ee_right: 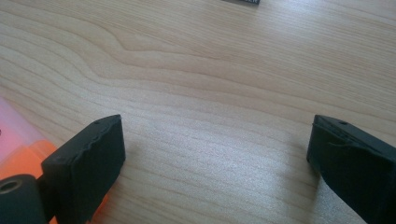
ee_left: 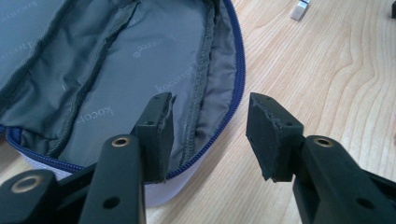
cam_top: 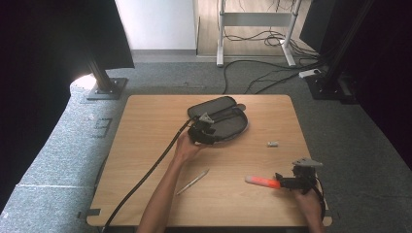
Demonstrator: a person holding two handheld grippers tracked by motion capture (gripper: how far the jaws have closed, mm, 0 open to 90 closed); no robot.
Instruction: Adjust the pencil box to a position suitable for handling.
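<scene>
- We see the table as pale wood-grain laminate, smooth with a soft sheen.
- The open pencil case is lined with matt grey woven cloth printed with pale lettering; its blue zipper edge looks finely ribbed.
- Just beside that zipper, the left gripper has matt black plastic jaws faced with rough, frayed foam pads.
- The right gripper shows the same dull black pads.
- The orange highlighter looks like smooth, translucent plastic.
- The pen near the table's front gleams like metal.
</scene>
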